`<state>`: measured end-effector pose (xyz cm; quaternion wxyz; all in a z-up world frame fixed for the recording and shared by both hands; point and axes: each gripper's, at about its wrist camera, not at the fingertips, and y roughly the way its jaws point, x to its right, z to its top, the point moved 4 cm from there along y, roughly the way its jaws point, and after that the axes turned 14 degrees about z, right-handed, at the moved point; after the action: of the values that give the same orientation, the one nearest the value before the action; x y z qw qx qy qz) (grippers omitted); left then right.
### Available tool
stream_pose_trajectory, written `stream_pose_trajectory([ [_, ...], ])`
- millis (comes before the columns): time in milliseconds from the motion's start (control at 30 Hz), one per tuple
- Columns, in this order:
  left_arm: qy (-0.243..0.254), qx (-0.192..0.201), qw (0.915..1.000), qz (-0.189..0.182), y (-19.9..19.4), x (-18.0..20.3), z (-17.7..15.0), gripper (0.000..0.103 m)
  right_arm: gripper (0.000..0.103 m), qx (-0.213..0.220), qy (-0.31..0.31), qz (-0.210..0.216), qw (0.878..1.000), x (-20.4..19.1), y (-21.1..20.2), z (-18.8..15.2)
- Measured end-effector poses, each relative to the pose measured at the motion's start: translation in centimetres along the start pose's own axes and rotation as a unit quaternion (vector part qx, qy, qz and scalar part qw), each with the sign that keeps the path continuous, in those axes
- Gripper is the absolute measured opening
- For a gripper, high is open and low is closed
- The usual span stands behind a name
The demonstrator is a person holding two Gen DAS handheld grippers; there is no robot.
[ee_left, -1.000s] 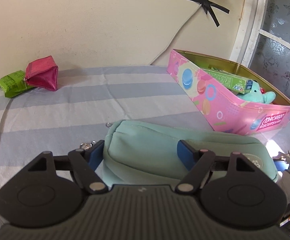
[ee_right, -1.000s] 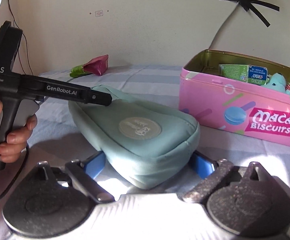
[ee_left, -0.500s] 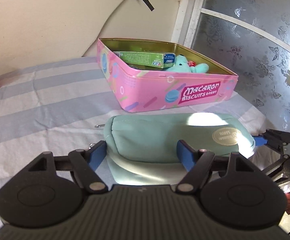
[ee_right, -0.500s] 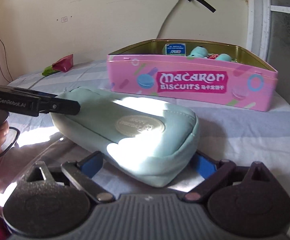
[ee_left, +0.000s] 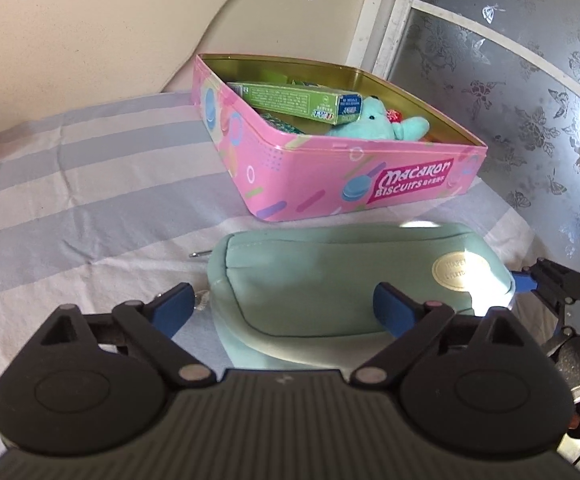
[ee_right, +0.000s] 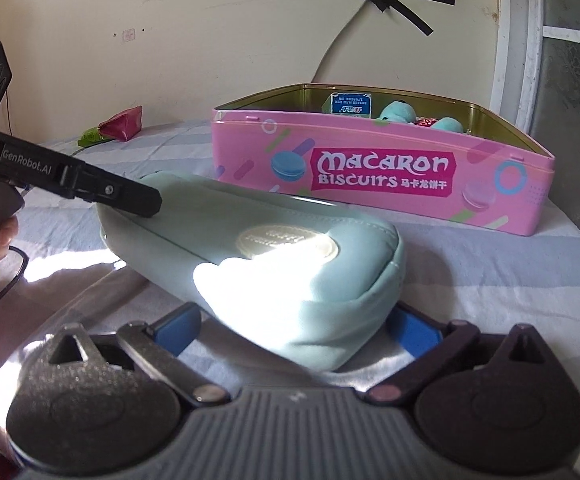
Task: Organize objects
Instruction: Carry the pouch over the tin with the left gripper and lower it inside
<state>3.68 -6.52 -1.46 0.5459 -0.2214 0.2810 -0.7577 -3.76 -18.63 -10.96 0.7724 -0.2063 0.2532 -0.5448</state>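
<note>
A mint-green zip pouch [ee_left: 354,276] with a gold round badge lies on the striped cloth in front of the pink Macaron Biscuits tin [ee_left: 370,184]. My left gripper [ee_left: 285,304] is open, its blue pads on either side of the pouch's left end. My right gripper [ee_right: 294,324] is open around the pouch [ee_right: 257,240] at its badge end. The tin [ee_right: 382,176] holds a green box [ee_left: 294,101] and a teal plush toy [ee_left: 374,122].
A magenta pouch [ee_right: 123,125] and a green packet [ee_right: 89,136] lie at the far left by the wall. A frosted glass door [ee_left: 530,80] stands to the right. The wall is right behind the tin. A cable runs down the wall.
Both grippers have swung with the green pouch between them, so it now lies parallel to the tin's front. The jaws stay open around it.
</note>
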Motion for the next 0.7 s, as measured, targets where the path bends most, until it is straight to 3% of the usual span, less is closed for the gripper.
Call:
stream_pose_trajectory([
  [133,-0.011,-0.005,0.9999,-0.005,0.3,0.3,-0.2,0.1,0.103,0.0,-0.008,0.0,1.0,0.0,-0.1,-0.3],
  [233,-0.009,0.002,0.9999,-0.012,-0.2,0.7,-0.4,0.089,0.102,0.005,-0.008,-0.002,1.0,0.2,-0.2,-0.3],
  [400,-0.03,0.005,0.9992,-0.026,-2.1,-0.4,0.2,0.075,0.09,0.023,-0.023,-0.007,0.999,-0.4,-1.2,0.2],
  [567,-0.035,0.082,0.9953,-0.039,-6.6,-0.9,3.7,0.074,0.09,0.09,-0.024,0.017,0.996,-0.9,-4.4,3.1],
  [700,-0.025,0.142,0.989,-0.032,-8.0,-0.4,8.1,0.074,0.09,0.142,-0.041,0.004,0.989,-0.2,-5.9,7.5],
])
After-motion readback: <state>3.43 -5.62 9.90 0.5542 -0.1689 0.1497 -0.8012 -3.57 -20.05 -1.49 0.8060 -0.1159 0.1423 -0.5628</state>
